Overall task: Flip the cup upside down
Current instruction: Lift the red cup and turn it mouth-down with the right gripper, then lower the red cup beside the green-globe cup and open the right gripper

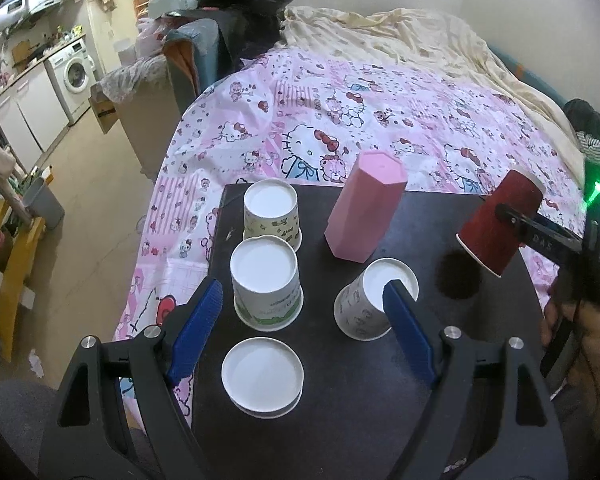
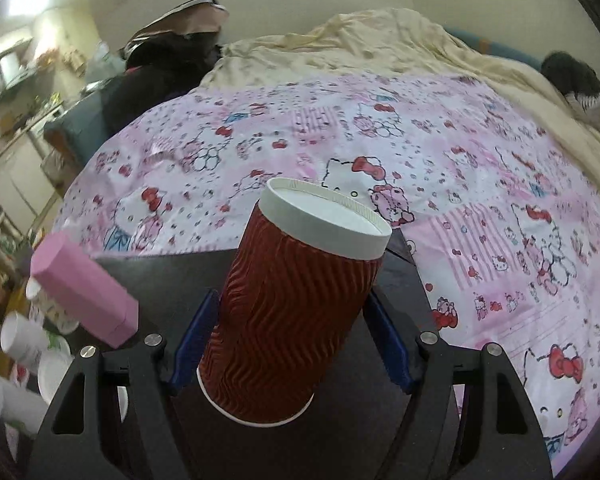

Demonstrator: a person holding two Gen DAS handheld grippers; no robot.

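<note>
The ribbed dark-red paper cup (image 2: 296, 312), white-rimmed and base up, is pinched by the right gripper (image 2: 292, 344); the left gripper (image 1: 304, 316) is spread. Arm lettering is unreadable.

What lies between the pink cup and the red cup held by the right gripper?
Only bare dark tabletop; nothing stands between the pink hexagonal cup and the red ribbed paper cup clamped in the right gripper. The left wrist view shows this.

Right hand-held gripper (image 2: 292, 344) clamped on something; left hand-held gripper (image 1: 304, 312) spread wide, holding nothing.
</note>
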